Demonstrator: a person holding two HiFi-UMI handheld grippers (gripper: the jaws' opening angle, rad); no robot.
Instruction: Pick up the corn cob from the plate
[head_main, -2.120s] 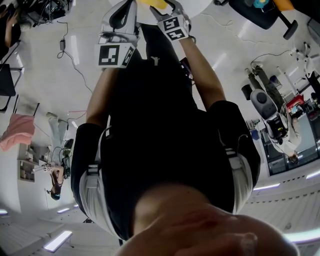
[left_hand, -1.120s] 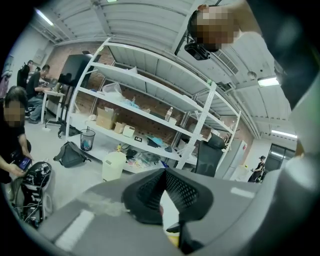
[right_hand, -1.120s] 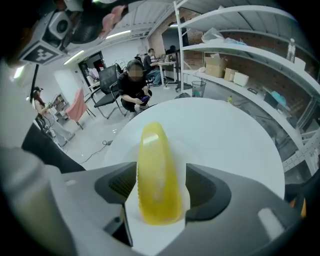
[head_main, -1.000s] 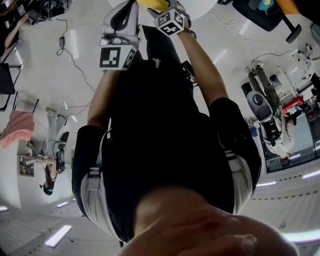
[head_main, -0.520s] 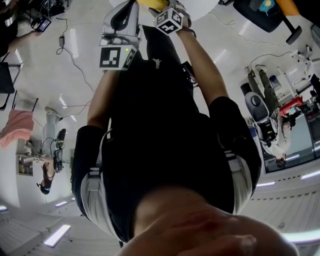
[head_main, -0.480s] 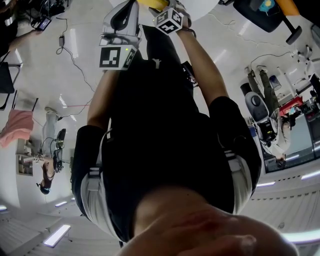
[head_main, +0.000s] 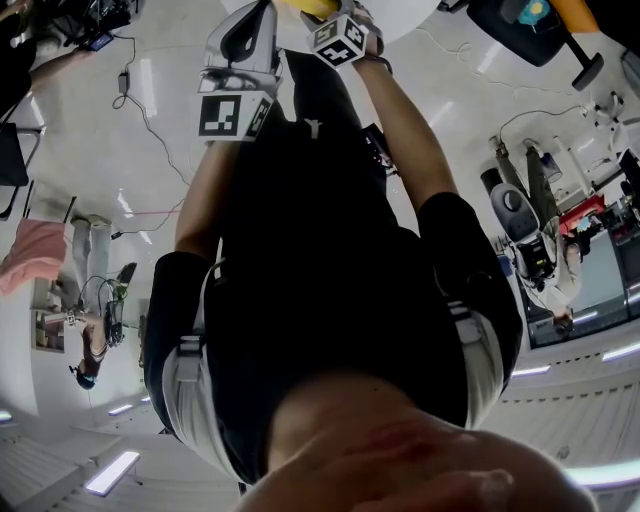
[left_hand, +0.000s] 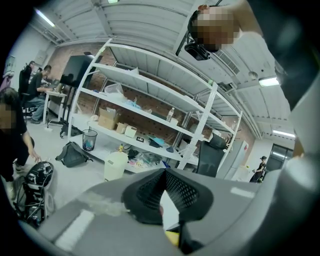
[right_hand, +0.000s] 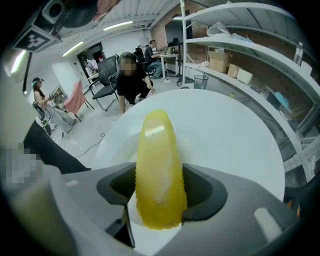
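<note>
The yellow corn cob (right_hand: 157, 160) lies on a white plate (right_hand: 116, 146), pointing away from me in the right gripper view. My right gripper (right_hand: 159, 187) straddles its near end from above, its jaws closing, and both dark pads touch the cob's sides. In the head view the right gripper's marker cube (head_main: 340, 40) sits at the top edge beside a sliver of the cob (head_main: 318, 6). My left gripper (left_hand: 164, 172) is held level beside it. Its pads meet at the tips with nothing between them.
The plate rests on a round white table (right_hand: 235, 135). Metal shelving (left_hand: 150, 115) with boxes stands behind. A person in black (right_hand: 131, 80) bends near office chairs farther back. Cables (head_main: 140, 110) trail over the pale floor.
The right gripper's marker cube has shifted slightly up and tilted since two seconds ago. Over the last half second it barely moved. The left gripper has stayed put.
</note>
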